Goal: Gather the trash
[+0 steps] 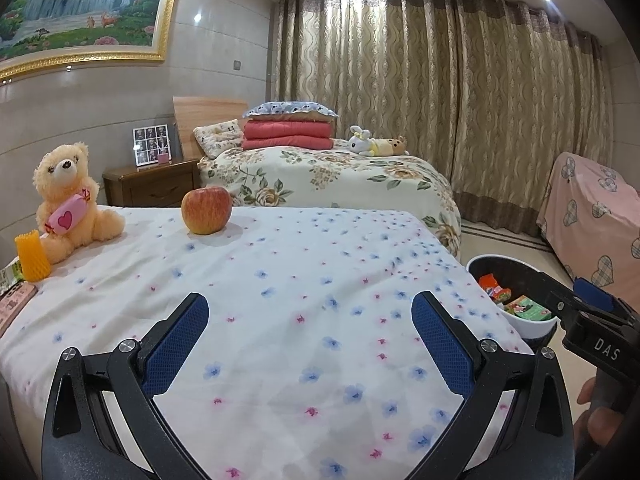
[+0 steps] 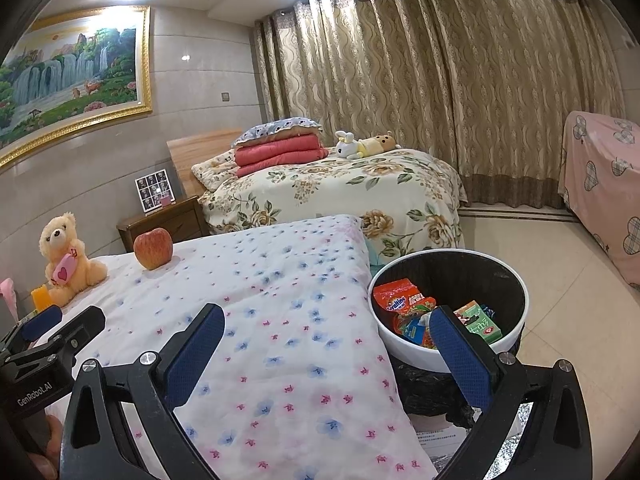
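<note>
A round trash bin (image 2: pixel 516 280) with a white rim and black inside stands on the floor at the right of the flowered table cover (image 2: pixel 280 320). It holds an orange Ovaltine packet (image 2: pixel 396 300) and a green wrapper (image 2: pixel 480 322). The bin also shows in the left wrist view (image 1: pixel 500 268). My left gripper (image 1: pixel 310 312) is open and empty above the cover. My right gripper (image 2: pixel 328 322) is open and empty, its right finger over the bin's near rim. A green wrapper (image 1: pixel 10 274) and a pink packet (image 1: pixel 16 300) lie at the cover's left edge.
A teddy bear (image 1: pixel 68 196), a yellow foam sleeve (image 1: pixel 32 256) and an apple (image 1: pixel 206 210) sit at the far left of the cover. A bed with floral bedding (image 1: pixel 340 176) lies beyond. A nightstand (image 1: pixel 152 186) stands left. Pink-covered furniture (image 2: pixel 604 184) stands right.
</note>
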`<action>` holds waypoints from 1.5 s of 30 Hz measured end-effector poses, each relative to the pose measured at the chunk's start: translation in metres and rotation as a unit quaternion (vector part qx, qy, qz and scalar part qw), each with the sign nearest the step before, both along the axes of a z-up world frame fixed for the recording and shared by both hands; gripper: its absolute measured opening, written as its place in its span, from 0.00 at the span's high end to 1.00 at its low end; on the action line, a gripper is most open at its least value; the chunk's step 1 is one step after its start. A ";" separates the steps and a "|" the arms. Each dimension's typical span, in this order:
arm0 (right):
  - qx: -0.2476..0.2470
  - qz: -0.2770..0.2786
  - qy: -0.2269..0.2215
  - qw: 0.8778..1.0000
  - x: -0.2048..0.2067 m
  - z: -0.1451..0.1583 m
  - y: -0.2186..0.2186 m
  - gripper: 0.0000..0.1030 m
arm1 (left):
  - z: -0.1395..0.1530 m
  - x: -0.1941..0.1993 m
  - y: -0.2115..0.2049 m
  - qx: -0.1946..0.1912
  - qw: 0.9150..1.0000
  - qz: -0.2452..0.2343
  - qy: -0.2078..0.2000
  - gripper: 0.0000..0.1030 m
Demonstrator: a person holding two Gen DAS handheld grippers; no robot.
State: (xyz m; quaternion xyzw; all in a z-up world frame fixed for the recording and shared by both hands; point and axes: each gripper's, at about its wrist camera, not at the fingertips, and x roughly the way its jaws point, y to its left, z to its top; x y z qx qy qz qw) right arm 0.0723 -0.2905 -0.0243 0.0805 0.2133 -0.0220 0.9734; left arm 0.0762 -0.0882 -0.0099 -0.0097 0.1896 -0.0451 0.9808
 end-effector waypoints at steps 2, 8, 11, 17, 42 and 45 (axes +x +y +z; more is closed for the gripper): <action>0.001 0.000 0.000 1.000 0.000 0.000 0.000 0.00 | 0.000 0.000 0.000 0.000 1.000 0.000 0.000 0.00; 0.001 0.000 0.000 1.000 0.000 0.000 0.000 0.00 | 0.000 0.000 -0.001 0.000 1.000 0.000 0.001 0.00; 0.000 0.000 -0.001 1.000 -0.001 0.000 0.000 0.00 | 0.000 0.000 -0.001 -0.001 1.000 0.000 0.000 0.00; 0.000 0.000 0.000 1.000 -0.001 0.000 0.000 0.00 | 0.000 0.000 -0.001 -0.001 1.000 -0.001 -0.001 0.00; 0.003 0.009 0.013 1.000 0.004 0.006 0.007 0.00 | -0.001 0.000 0.000 -0.008 1.000 -0.003 0.004 0.00; 0.005 0.012 0.020 1.000 0.007 0.006 0.010 0.00 | -0.003 0.002 0.003 -0.012 1.000 -0.003 0.010 0.00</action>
